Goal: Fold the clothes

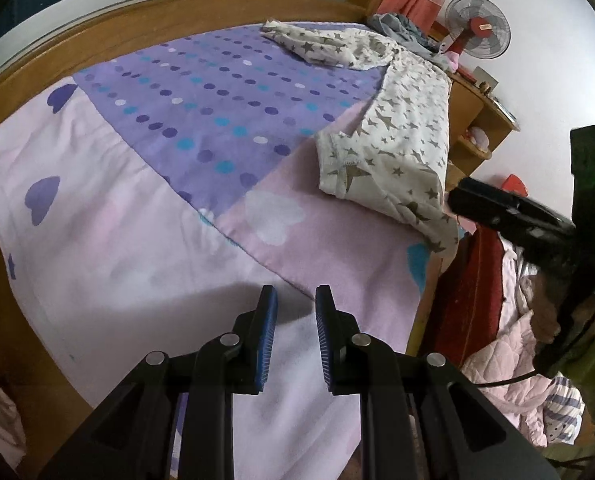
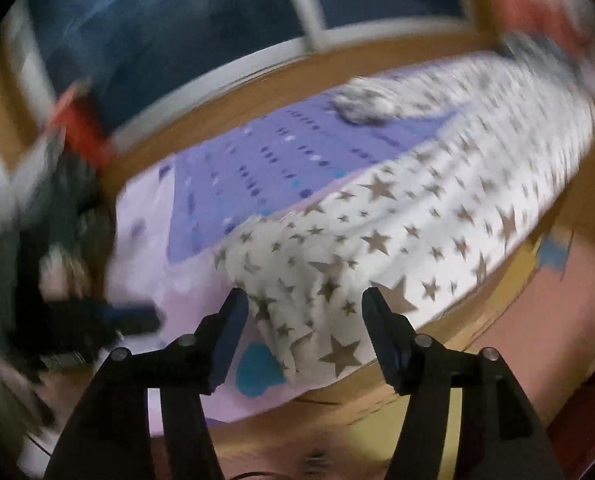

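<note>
Star-print garment (image 1: 393, 148) sprawled along bed (image 1: 157, 208) edge, at two o'clock from left gripper (image 1: 295, 312). Left jaws slightly parted, gripping nothing, hovering over sheet. Right gripper (image 2: 305, 312) jaws apart over garment's near hem, nothing pinched; probably lining up a grab.

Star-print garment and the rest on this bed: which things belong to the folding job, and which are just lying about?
Part of the job:
star-print garment, spread along the bed's edge
left gripper, jaws slightly apart, nothing between them
right gripper, open, over the garment's near end

Just lying about:
bedsheet
grey clothing at the far corner
fan
wooden shelf
</note>
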A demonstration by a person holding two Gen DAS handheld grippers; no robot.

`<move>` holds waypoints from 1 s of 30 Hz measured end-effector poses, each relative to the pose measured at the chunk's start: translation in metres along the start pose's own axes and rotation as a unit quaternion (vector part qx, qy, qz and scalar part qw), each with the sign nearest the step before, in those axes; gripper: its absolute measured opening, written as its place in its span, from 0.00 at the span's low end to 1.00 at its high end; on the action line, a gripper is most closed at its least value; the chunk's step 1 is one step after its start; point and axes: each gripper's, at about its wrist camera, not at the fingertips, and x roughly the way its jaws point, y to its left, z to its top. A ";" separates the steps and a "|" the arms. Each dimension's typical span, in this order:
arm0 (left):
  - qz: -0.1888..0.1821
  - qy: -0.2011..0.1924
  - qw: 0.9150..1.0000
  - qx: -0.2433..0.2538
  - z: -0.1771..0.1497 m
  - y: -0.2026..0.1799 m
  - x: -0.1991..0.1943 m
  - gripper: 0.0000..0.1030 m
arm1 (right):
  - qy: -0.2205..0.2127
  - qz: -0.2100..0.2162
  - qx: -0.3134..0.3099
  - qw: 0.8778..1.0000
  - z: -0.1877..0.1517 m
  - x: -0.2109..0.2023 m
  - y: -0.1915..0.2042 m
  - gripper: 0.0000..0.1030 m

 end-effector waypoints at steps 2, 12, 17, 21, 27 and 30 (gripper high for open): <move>0.002 0.002 1.000 -0.003 -0.001 0.000 0.000 0.21 | -0.003 -0.020 -0.006 1.000 0.005 0.011 -0.001 0.58; 0.022 0.000 0.999 -0.039 -0.019 0.012 -0.013 0.24 | 0.037 0.170 0.040 0.984 0.006 0.020 0.003 0.03; 0.020 -0.006 0.997 -0.075 -0.030 0.027 -0.020 0.24 | 0.090 0.180 -0.126 0.971 -0.026 0.011 0.074 0.06; 0.014 -0.012 0.996 -0.090 -0.031 0.033 -0.026 0.24 | 0.090 0.141 -0.177 0.970 -0.050 0.011 0.103 0.24; -0.023 -0.041 0.994 -0.094 -0.019 0.031 -0.042 0.25 | 0.050 0.127 -0.081 0.987 -0.048 -0.016 0.098 0.61; -0.023 -0.043 0.996 -0.078 -0.010 0.022 -0.039 0.25 | 0.006 0.045 -0.061 0.997 -0.046 -0.018 0.092 0.72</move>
